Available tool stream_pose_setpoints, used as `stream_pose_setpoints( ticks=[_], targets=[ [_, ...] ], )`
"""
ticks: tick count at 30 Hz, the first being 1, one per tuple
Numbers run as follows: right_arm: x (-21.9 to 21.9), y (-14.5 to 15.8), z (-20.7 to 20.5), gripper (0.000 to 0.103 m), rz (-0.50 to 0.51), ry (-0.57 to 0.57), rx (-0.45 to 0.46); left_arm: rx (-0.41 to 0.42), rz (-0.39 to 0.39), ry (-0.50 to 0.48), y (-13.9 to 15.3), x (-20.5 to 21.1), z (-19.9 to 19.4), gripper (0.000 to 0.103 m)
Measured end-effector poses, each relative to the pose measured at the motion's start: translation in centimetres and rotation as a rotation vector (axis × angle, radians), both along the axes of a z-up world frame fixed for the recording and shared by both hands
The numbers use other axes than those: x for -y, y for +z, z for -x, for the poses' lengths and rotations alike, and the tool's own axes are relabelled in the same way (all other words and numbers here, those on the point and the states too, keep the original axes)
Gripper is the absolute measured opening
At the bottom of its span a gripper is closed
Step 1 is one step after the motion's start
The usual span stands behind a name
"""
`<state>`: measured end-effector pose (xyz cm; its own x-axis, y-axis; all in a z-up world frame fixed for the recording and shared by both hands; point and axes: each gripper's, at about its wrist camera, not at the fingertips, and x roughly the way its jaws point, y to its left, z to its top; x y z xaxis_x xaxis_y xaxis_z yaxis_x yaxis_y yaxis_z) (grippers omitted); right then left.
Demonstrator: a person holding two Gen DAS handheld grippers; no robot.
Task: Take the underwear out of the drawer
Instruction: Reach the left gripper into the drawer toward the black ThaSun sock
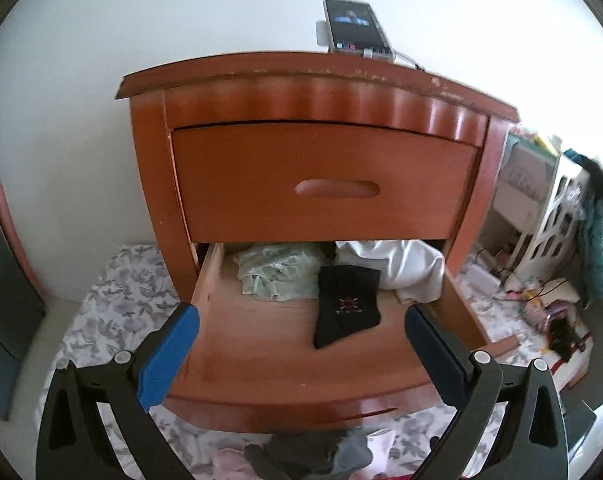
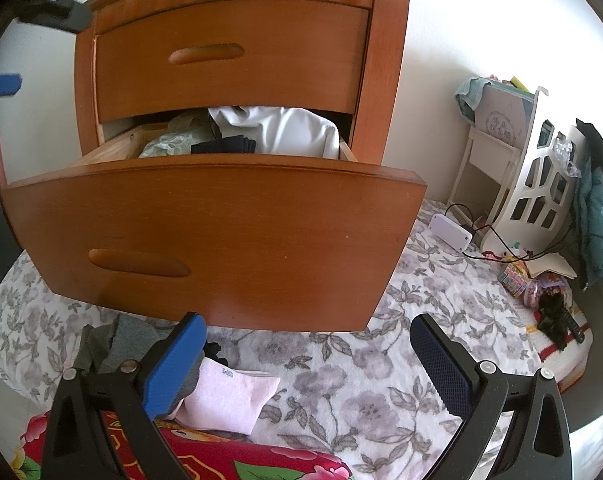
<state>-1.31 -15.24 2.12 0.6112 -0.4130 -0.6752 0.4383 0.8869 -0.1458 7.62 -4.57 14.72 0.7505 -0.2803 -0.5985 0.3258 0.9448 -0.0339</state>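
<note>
The lower drawer [image 1: 285,396] of a wooden nightstand is pulled out. Inside lie a black folded garment [image 1: 347,304] with a small emblem, a pale green lacy garment [image 1: 277,272] and a white cloth [image 1: 401,264]. My left gripper [image 1: 301,316] hovers open over the drawer's front part, holding nothing. In the right wrist view the drawer front [image 2: 221,240] fills the middle. My right gripper [image 2: 307,322] is open and low in front of it, over the floral sheet. A pink garment [image 2: 229,400] and a grey garment [image 2: 113,344] lie on the sheet by its left finger.
The upper drawer [image 1: 321,184] is shut. A phone [image 1: 355,28] leans on the nightstand top. To the right stand a white toy house [image 2: 533,188], a white box [image 2: 451,232] with cables and small clutter. A red flowered blanket [image 2: 221,456] lies nearest me.
</note>
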Motion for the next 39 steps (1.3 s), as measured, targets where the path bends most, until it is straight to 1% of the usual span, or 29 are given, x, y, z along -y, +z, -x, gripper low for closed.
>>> stream_pose_setpoints(
  ticks=[2,4,8,11,13,15,18,22,24,27,30,36,39],
  targets=[
    [0.0,-0.1,0.0,0.103,-0.004,0.0,-0.004,-0.012,-0.047,0.002,0.0,0.8,-0.8,0.102],
    [0.1,-0.2,-0.1,0.103,-0.01,0.001,-0.005,-0.037,-0.075,-0.027,-0.2,1.7,-1.7,0.102],
    [0.3,-0.3,-0.1,0.103,-0.026,0.0,-0.009,-0.087,-0.101,-0.035,-0.5,2.9,-3.2,0.102],
    [0.6,-0.5,-0.2,0.103,-0.039,-0.002,-0.019,-0.168,-0.092,-0.03,-1.2,3.8,-4.9,0.102],
    [0.6,-0.6,-0.2,0.103,-0.046,-0.001,-0.022,-0.237,-0.093,-0.019,-2.0,4.4,-6.0,0.102],
    [0.7,-0.6,-0.2,0.103,-0.053,0.0,-0.022,-0.296,-0.104,-0.01,-3.1,5.0,-6.8,0.102],
    [0.9,-0.8,-0.2,0.103,-0.066,0.002,-0.026,-0.415,-0.139,0.013,-5.3,6.1,-8.2,0.102],
    [1.3,-1.0,-0.3,0.103,-0.089,0.0,-0.031,-0.503,-0.116,0.04,-6.7,7.0,-9.6,0.102],
    [1.4,-1.1,-0.3,0.103,-0.099,-0.002,-0.032,-0.54,-0.117,0.064,-7.6,7.4,-10.5,0.102],
    [1.5,-1.1,-0.3,0.103,-0.109,-0.002,-0.033,-0.579,-0.127,0.096,-8.8,7.9,-11.4,0.102],
    [1.7,-1.1,-0.3,0.103,-0.121,0.001,-0.03,-0.603,-0.143,0.102,-9.6,8.6,-12.2,0.102],
    [2.1,-1.4,-0.3,0.103,-0.156,0.0,-0.032,-0.636,-0.223,0.074,-11.0,10.8,-13.5,0.102],
    [2.2,-1.5,-0.3,0.103,-0.168,0.001,-0.031,-0.639,-0.272,0.05,-11.5,12.0,-13.8,0.102]
  ],
)
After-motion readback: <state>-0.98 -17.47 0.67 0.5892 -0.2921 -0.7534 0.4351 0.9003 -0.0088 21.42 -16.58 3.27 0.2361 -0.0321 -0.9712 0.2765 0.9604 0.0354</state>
